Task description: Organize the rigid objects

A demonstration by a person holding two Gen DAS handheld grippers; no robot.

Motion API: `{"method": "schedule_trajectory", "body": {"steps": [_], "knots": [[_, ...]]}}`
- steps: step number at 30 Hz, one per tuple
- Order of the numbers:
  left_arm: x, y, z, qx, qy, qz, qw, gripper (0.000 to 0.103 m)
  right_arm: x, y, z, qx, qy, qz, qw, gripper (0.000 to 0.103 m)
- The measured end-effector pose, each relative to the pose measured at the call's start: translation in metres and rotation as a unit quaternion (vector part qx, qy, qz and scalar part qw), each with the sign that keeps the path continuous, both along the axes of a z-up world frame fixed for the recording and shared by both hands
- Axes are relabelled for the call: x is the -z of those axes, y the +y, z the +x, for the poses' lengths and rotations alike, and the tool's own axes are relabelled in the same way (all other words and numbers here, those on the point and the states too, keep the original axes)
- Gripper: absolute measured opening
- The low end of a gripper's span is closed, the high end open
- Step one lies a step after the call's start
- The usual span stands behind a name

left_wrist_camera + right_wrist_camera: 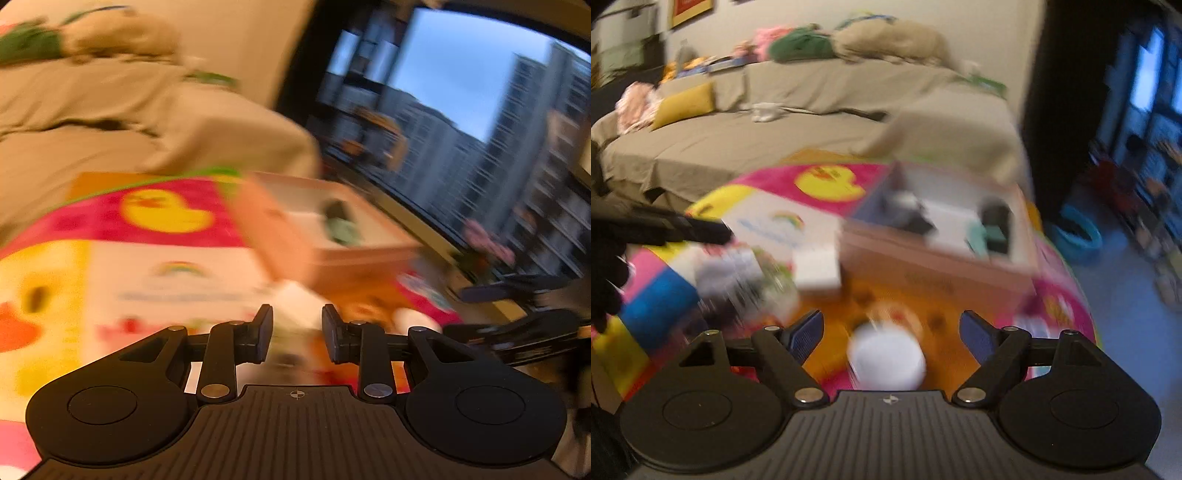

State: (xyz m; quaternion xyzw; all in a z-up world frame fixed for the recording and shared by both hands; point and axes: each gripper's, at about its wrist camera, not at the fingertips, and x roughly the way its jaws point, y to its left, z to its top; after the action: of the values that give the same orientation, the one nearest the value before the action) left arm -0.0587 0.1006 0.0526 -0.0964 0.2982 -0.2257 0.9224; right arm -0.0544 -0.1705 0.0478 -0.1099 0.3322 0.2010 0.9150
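Both views are pretty smeared, so we're hedging a bit here. Nearest to us, the right gripper [890, 334] has its jaws spread wide with a white round container [888, 360] sitting right between them, not touching either pad as far as we can tell. Looks like smooth plastic, squat and cylindrical, so it should hold fine if squeezed across the round side. The left gripper [297, 332] has its jaws partly apart; something pale and blurry sits between them, but we can't tell if it's actually pinched.

Our read: we're at the pick-up step for the container, and next comes closing on it squarely and carrying it over to the pink cardboard box [934, 258] just beyond (open top, a few dark and teal items already inside, too blurry to name). A small white block [818, 271] rests beside the box's near-left corner.

Everything sits on a glossy play mat [665, 306] with duck prints. Farther back there's a sofa [812, 110] under a wrinkly tan cover, soft stuff piled on top.
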Motion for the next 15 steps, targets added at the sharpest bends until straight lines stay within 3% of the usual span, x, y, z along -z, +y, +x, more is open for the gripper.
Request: {"method": "schedule_trajectory", "body": {"steps": [4,11,15], "knots": [[0.003,-0.060,-0.001,0.054,0.005,0.035,0.9979,0.032,0.028,-0.027,-0.008,0.046,0.016,0.023,0.999,0.081],[0.031,-0.119,0.015,0.060,0.053,0.137,0.9874,0.032,0.041,-0.042,-0.020,0.043,-0.003,0.060,0.997,0.081],[0.048,-0.124,0.028,0.056,0.068,0.134,0.9870,0.035,0.043,-0.044,-0.022,0.021,-0.020,0.074,0.997,0.081]]}}
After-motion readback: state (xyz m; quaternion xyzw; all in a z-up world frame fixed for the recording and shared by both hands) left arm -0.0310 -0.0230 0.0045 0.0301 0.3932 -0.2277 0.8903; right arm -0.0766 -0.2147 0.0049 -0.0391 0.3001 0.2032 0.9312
